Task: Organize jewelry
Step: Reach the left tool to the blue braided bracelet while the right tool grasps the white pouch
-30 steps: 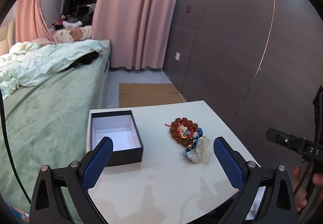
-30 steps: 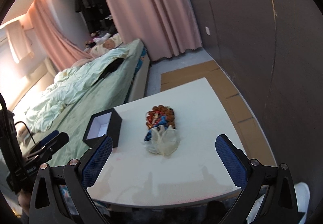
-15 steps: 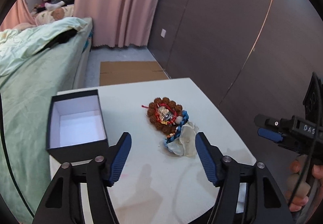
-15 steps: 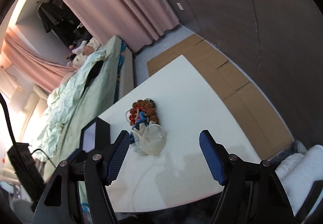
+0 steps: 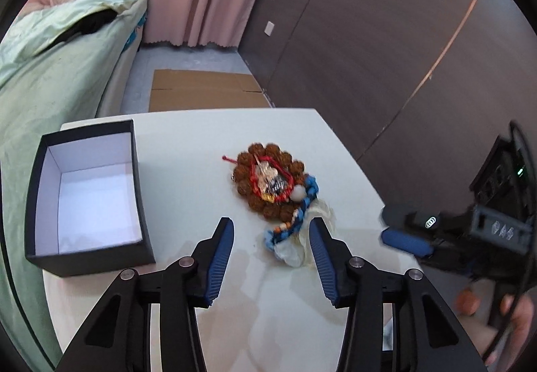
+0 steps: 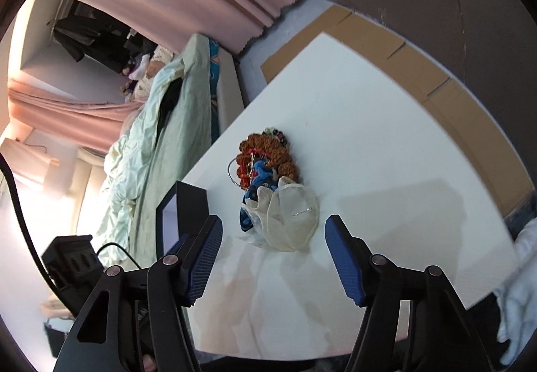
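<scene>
The left claw [image 5: 271, 249] hovers low over the white counter [image 5: 188, 150], its blue-padded fingers [image 5: 220, 258] partly spread and holding nothing. Just beyond its tips lies a small heap of jewelry. Nearest is a sheer pale pouch [image 5: 295, 247], soft and crumpled. A blue braided cord [image 5: 298, 214] runs over it toward a ring of large brown beads [image 5: 268, 180], which encircles a red string and small metal charms.

The right claw [image 6: 273, 249] is also spread and empty, facing the same heap from the other side, with the pouch [image 6: 288, 221] closest to its tips.

An open black box [image 5: 87, 194] with a white inside sits at the near left of the counter, beside a bed.

The heap looks light, loose and tangled, so lifting one piece may drag the others. The bead ring seems the firmest hold; its round beads may slip. The cord would pinch easily.
</scene>
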`<state>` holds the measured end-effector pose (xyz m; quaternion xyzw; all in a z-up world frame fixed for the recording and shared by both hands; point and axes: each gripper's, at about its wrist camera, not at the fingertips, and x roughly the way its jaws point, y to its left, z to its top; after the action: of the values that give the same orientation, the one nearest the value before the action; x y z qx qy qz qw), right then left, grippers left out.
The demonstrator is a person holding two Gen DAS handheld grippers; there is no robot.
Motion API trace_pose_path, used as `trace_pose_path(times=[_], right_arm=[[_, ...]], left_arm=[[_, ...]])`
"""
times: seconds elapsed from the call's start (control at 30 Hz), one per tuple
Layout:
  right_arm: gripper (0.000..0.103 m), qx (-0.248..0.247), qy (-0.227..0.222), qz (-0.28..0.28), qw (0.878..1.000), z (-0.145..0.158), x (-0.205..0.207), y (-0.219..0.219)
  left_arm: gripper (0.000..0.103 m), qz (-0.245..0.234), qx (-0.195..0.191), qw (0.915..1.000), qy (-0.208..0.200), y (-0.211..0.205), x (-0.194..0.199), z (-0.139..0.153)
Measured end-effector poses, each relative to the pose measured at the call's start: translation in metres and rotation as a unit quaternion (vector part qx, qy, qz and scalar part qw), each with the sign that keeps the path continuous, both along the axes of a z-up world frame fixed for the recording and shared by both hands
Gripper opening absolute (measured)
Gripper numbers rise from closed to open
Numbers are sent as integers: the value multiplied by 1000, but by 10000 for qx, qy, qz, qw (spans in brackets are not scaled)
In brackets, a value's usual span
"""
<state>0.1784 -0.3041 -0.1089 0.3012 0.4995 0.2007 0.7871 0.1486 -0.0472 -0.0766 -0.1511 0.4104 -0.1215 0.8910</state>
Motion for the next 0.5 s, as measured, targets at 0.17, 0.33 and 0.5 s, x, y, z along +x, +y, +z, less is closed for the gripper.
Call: trace_pose_path(times=[0.17,0.33,0.5], right_arm=[[65,-14,155,206,9997,-12,16,24],[37,83,635,116,9979,-36,35,31],[4,538,727,-81,9959,-42,40,21]], left_arm=[[49,5,-75,10000,44,7,15,-1],[49,-98,-192,9994,281,6,33,-12],[49,-217,-282,9986,403,0,41,-16]])
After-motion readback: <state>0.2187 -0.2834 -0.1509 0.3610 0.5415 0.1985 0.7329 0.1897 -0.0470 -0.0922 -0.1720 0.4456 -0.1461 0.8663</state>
